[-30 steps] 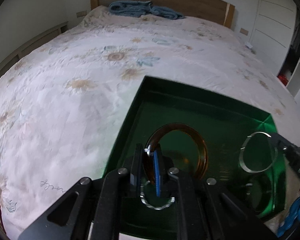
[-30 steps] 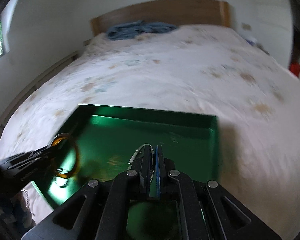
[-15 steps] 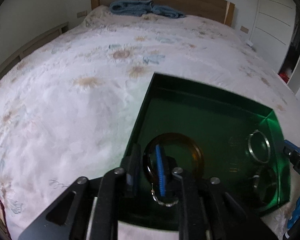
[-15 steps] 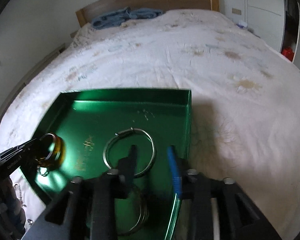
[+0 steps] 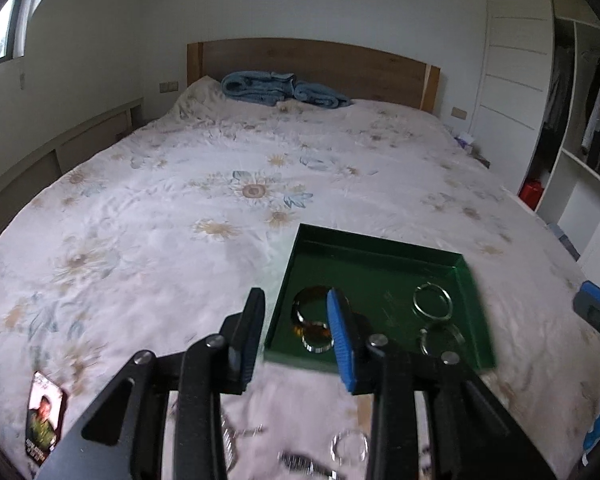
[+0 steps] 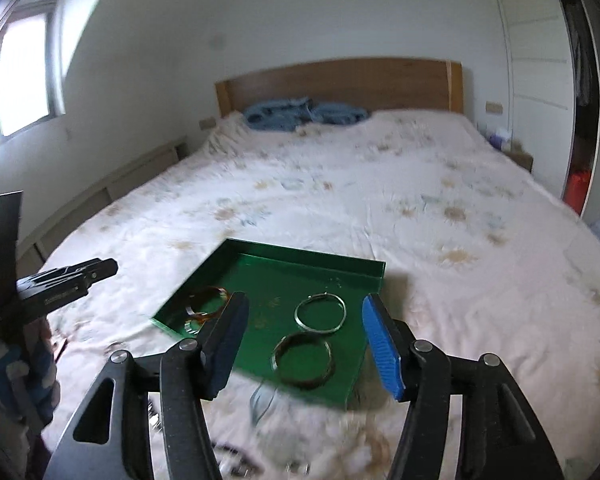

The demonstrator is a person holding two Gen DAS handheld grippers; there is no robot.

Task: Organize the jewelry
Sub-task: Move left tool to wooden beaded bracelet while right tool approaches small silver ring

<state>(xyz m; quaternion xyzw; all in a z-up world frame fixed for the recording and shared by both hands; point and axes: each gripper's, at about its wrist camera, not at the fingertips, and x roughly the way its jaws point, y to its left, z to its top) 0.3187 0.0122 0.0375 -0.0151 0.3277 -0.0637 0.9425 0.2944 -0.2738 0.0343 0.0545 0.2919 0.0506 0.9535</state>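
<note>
Left wrist view showed the left tongs spread wide and holding nothing, raised above the near left corner of the green tray on the bed. In the tray lay an amber bangle with a small silver ring touching it, and toward the right side two thin silver bangles, one just behind the other. From the right wrist view the right tongs also stood wide apart and empty over the tray's near edge. More pieces, blurred, lay on the bedspread nearer the cameras, among them a small ring and what looked like a chain.

I judged the bangles light, rigid and slick; pinching across the band at one point of the rim seemed safest. The chain would be limp and best lifted near its middle.
</note>
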